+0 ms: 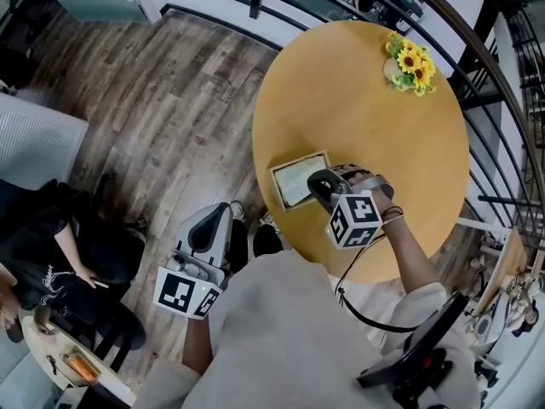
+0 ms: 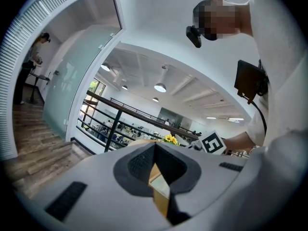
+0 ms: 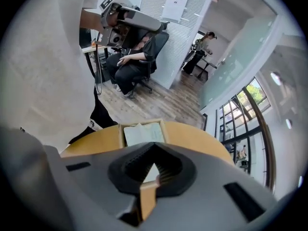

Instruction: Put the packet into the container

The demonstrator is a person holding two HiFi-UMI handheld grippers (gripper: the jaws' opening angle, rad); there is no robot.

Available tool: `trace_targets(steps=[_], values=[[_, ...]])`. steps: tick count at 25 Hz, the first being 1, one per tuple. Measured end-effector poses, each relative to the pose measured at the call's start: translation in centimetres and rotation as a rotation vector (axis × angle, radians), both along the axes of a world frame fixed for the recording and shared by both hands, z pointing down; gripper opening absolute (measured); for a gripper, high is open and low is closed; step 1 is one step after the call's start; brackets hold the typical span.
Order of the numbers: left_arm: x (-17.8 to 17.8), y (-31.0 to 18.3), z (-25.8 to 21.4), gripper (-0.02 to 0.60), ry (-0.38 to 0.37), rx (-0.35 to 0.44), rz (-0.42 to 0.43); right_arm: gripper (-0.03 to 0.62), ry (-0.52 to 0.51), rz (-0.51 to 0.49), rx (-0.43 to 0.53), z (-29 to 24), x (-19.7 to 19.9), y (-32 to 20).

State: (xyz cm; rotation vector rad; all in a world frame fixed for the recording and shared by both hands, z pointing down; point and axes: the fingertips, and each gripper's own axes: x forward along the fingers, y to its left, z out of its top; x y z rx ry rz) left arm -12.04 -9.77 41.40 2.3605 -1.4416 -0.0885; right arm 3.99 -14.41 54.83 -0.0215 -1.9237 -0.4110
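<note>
Head view, nearest first: L claw (image 1: 212,221) hangs off the counter's edge over the wood floor (image 1: 170,100), close by the wearer's torso. Its own view shows the jaws together w/ nothing betw them. R claw (image 1: 321,182) is over the counter (image 1: 366,118), tipped steeply down, right by the container's (image 1: 299,161) right rim. R gripper view shows its jaws together too, and empty.

Only the head view gives the layout: round yellow counter, container near its front-left edge, sunflowers (image 1: 411,63) at the far side, well apart from it.

Only the R gripper view looks back toward the room. It has the container just past the jaws, then the L claw up top, a seated person (image 3: 137,57) in dark clothes, and a standing person (image 3: 204,44) farther off.

Only the L gripper view shows the R claw's marker cube (image 2: 213,143) side-on, w/ the flowers beside it and a railing (image 2: 120,110) behind.

Container: shallow, wood-framed, rectangular, flat on the counter. The packet (image 3: 143,133) lies flat inside, pale, filling most of it. Neither claw touches the packet.
</note>
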Motion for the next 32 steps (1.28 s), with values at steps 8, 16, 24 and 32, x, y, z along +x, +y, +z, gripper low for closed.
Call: trace_targets(steps=[8, 16, 24, 32], values=[[1.0, -0.1, -0.8, 0.005, -0.03, 0.036, 0.032, 0.005, -0.378, 0.284, -0.046, -4.9, -2.4, -1.4], [2.5, -0.6, -3.3, 0.005, -0.071, 0.112, 0.104, 0.005, -0.818, 0.586, -0.147, -11.0, -2.5, -1.8], [6.0, -1.9, -6.1, 0.005, -0.13, 0.227, 0.221, 0.005, -1.14, 0.739, -0.102, -15.9, -0.5, -2.2], [13.5, -3.7, -4.9, 0.005, -0.151, 0.229, 0.306, 0.005, -1.238, 0.823, -0.053, -16.8, 4.5, -1.4]])
